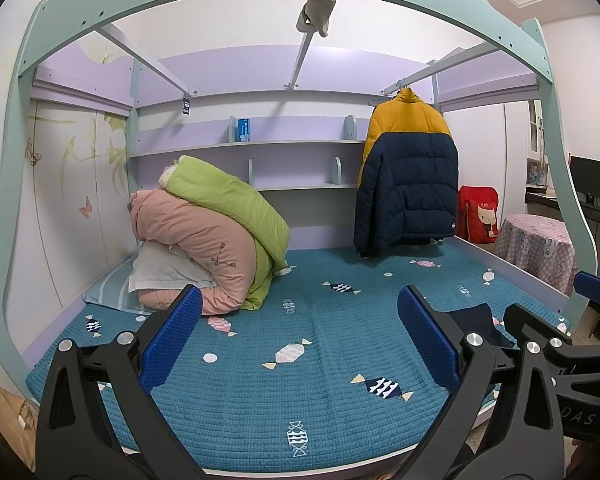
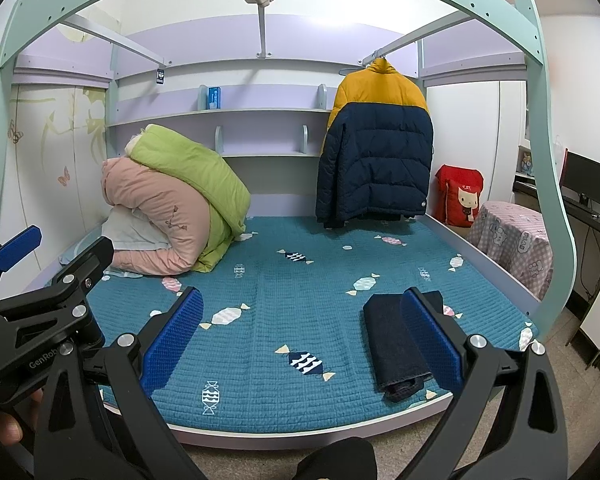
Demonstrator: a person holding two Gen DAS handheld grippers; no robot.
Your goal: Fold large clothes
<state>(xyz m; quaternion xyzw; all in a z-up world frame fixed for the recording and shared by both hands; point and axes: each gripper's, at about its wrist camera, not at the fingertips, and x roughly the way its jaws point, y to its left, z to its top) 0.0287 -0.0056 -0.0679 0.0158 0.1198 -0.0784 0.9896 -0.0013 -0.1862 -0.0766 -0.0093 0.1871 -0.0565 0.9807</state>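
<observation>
While one dark garment lies folded at the lower right of the bed, the puffer jacket hangs unfolded at upper right; left claw and right claw both gape wide, empty.

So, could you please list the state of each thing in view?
Left gripper: open, empty.
Right gripper: open, empty.
Dark jeans: folded, lying on the bed.
Puffer jacket: hanging, unfolded.
Quilts: folded, stacked.
</observation>
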